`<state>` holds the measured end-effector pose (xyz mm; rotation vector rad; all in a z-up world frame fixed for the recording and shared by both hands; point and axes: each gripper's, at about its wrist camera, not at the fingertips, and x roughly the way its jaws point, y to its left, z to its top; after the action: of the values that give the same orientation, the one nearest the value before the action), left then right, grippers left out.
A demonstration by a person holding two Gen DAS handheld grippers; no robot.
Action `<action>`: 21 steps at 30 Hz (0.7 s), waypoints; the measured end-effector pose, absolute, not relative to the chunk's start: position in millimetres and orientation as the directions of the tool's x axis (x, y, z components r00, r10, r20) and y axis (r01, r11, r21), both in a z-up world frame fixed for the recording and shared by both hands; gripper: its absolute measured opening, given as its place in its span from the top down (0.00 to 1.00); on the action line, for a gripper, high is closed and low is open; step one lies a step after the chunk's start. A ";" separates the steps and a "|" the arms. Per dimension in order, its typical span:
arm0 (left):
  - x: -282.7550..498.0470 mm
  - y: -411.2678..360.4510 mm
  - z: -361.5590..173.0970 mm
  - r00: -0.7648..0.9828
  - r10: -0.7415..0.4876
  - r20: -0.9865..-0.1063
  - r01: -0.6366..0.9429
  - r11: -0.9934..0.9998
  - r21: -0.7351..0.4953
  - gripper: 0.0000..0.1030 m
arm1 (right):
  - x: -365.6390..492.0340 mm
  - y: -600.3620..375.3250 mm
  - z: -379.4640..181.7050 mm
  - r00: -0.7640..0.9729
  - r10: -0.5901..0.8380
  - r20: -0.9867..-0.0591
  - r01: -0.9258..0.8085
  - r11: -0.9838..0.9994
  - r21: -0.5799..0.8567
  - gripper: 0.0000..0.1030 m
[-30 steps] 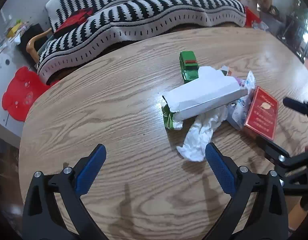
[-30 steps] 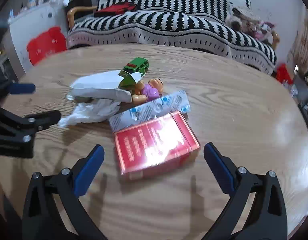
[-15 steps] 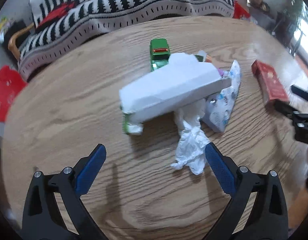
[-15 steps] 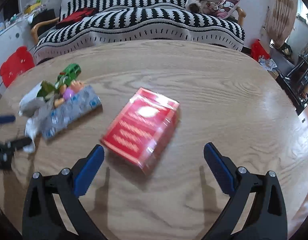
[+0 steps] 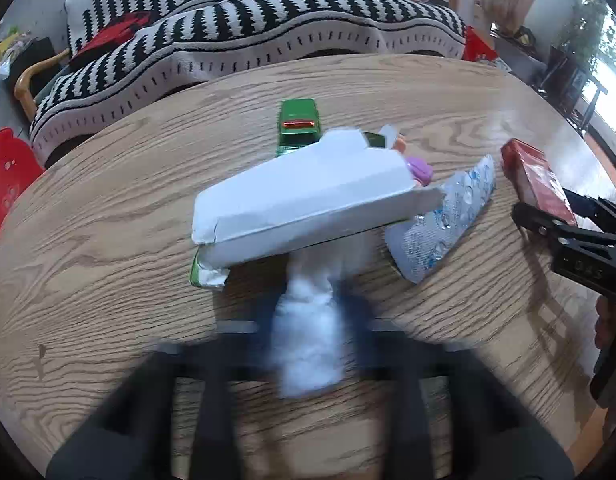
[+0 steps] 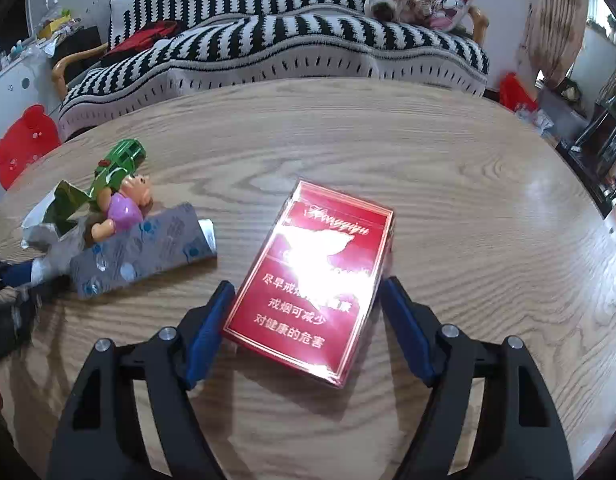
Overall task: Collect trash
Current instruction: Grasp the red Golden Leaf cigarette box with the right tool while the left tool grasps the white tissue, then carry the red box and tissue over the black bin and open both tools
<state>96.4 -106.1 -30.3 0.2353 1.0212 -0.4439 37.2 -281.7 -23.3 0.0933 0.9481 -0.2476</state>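
On round wooden table (image 6: 447, 184), right gripper (image 6: 304, 312) closing around red cigarette box (image 6: 315, 280), blue pads close beside both long sides, contact not clear. Left gripper (image 5: 308, 320), blurred, closing on crumpled white tissue (image 5: 308, 344) between its jaws. Near tissue: white carton (image 5: 300, 200), blister pack (image 5: 447, 224), green toy car (image 5: 298, 124), small doll (image 6: 120, 208)

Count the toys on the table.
2: a green toy car behind the white carton, and a small doll lying between car and wipes pack. Others may be hidden underneath.
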 end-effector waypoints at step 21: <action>6.2 -119.3 69.3 0.490 -0.391 -0.779 0.565 0.823 -0.058 0.87 | -65.4 -301.9 61.3 0.679 -0.170 -0.715 0.291 0.956 0.048 0.34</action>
<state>6.2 -119.3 69.3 0.2171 0.8847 -0.5864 -65.4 -301.9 61.3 0.1630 0.7839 -0.2602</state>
